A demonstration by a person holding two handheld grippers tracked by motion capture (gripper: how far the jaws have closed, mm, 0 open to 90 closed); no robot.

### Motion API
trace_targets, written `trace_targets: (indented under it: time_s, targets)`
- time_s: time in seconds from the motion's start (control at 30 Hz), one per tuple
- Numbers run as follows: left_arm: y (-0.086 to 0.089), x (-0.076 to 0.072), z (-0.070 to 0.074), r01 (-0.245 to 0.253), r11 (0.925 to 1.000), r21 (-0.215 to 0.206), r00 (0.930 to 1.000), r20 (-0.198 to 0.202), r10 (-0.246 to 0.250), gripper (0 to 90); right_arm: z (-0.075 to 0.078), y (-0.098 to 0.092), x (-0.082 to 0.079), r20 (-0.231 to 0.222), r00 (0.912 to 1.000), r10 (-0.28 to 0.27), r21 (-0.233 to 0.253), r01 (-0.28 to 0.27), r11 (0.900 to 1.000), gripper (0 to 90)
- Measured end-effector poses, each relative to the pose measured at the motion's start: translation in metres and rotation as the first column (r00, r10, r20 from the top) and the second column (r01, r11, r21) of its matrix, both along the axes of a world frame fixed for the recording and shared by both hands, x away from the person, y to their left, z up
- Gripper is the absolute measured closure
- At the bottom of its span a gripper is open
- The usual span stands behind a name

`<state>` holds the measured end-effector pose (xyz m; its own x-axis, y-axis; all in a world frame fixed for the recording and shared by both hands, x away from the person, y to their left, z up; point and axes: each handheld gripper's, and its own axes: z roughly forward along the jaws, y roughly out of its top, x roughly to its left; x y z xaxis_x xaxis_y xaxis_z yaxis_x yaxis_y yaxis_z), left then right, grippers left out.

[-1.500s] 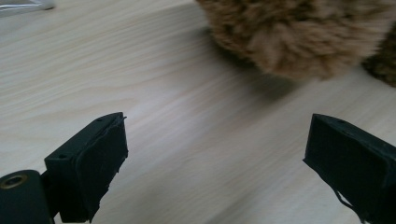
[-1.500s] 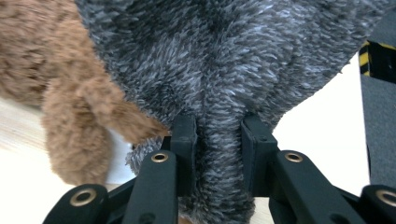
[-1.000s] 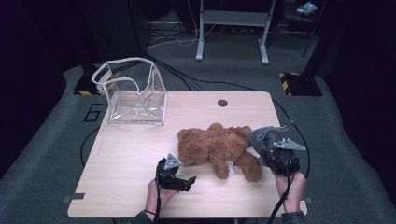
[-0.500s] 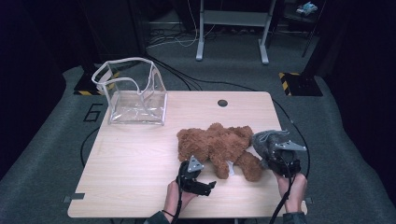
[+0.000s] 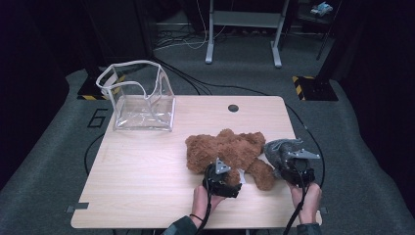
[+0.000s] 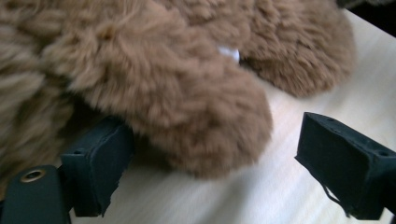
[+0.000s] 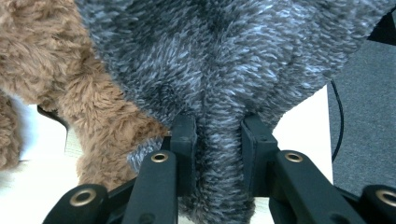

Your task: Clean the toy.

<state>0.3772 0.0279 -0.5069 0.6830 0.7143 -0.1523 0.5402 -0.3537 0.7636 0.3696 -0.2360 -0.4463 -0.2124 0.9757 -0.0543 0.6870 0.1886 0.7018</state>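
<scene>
A brown teddy bear [image 5: 230,149] lies on the wooden table [image 5: 147,171], right of its middle. My left gripper [image 5: 229,177] is at the bear's near side. In the left gripper view it [image 6: 210,168] is open, and a brown furry limb [image 6: 187,107] lies between its jaws, brushing the left one. A grey fuzzy cloth [image 5: 278,148] rests against the bear's right side. My right gripper [image 5: 288,161] is shut on it; in the right gripper view the gripper [image 7: 218,149] pinches a fold of the grey fuzzy cloth [image 7: 219,70].
A clear plastic bag [image 5: 142,98] with a white rim stands open at the table's far left. A round cable hole [image 5: 233,107] sits near the far edge. The table's right edge is close beside my right gripper. Cables run over the grey floor [image 5: 342,122].
My left gripper has moved right and forward, up to the bear, so that a limb now lies between its jaws. The right gripper and grey cloth have barely moved.
</scene>
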Motion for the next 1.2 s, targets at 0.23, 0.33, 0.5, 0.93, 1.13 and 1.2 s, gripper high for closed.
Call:
trace_targets:
  time_s: [0.23, 0.33, 0.5, 0.93, 1.13, 1.2]
  targets:
    - [-0.003, 0.009, -0.007, -0.071, 0.9974, 0.013, 0.9974, 0.008, 0.071, 29.7, -0.001, 0.001, 0.0, -0.005, 1.0, 0.002, 0.004, -0.002, 1.0, 70.1]
    - [0.001, 0.011, -0.01, -0.082, 0.9965, 0.015, 0.9966, -0.005, 0.082, 42.5, -0.002, -0.001, -0.001, -0.007, 1.0, 0.0, 0.003, 0.0, 1.0, 70.1]
    - [0.008, 0.013, -0.01, -0.111, 0.9937, 0.014, 0.9937, 0.013, 0.111, 58.2, -0.003, -0.003, -0.001, -0.007, 1.0, -0.006, 0.012, 0.007, 1.0, 70.1]
    - [0.032, 0.023, -0.003, -0.133, 0.9911, 0.015, 0.9876, 0.086, 0.131, 70.7, -0.008, -0.006, -0.001, -0.017, 0.9998, -0.014, 0.025, 0.015, 1.0, 70.0]
    - [0.038, 0.029, 0.008, -0.129, 0.9915, 0.012, 0.983, 0.133, 0.127, 71.9, -0.011, -0.004, 0.0, -0.022, 0.9997, -0.012, 0.032, 0.013, 0.999, 69.9]
    - [0.039, 0.033, 0.012, -0.125, 0.9921, 0.015, 0.9816, 0.148, 0.121, 72.0, -0.012, -0.003, 0.001, -0.023, 0.9997, -0.012, 0.03, 0.012, 0.999, 69.9]
